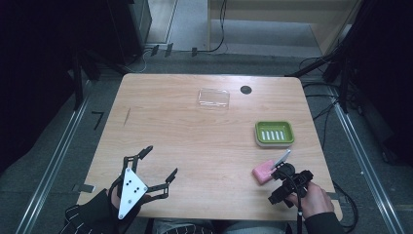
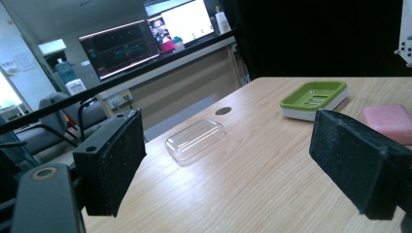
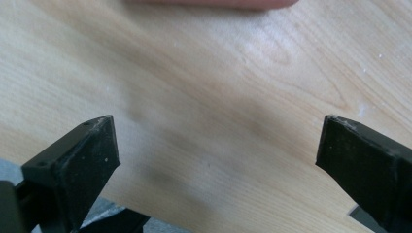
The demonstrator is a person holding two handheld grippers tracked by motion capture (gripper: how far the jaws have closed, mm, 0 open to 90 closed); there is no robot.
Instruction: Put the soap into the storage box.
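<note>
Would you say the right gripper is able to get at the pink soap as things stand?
Probably yes: the right gripper is open right beside the pink soap, with only bare table around it; the green dish sits clear beyond.

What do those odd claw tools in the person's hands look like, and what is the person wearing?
Both are black two-jaw claws. The left claw carries a grey three-cornered plate with dark dots; its sleeve is dark with thin pale stripes. The right claw trails a black cable; its sleeve is plain and dark.

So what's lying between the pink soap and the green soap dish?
Nothing: in the high view, bare table separates the pink soap from the green soap dish.
</note>
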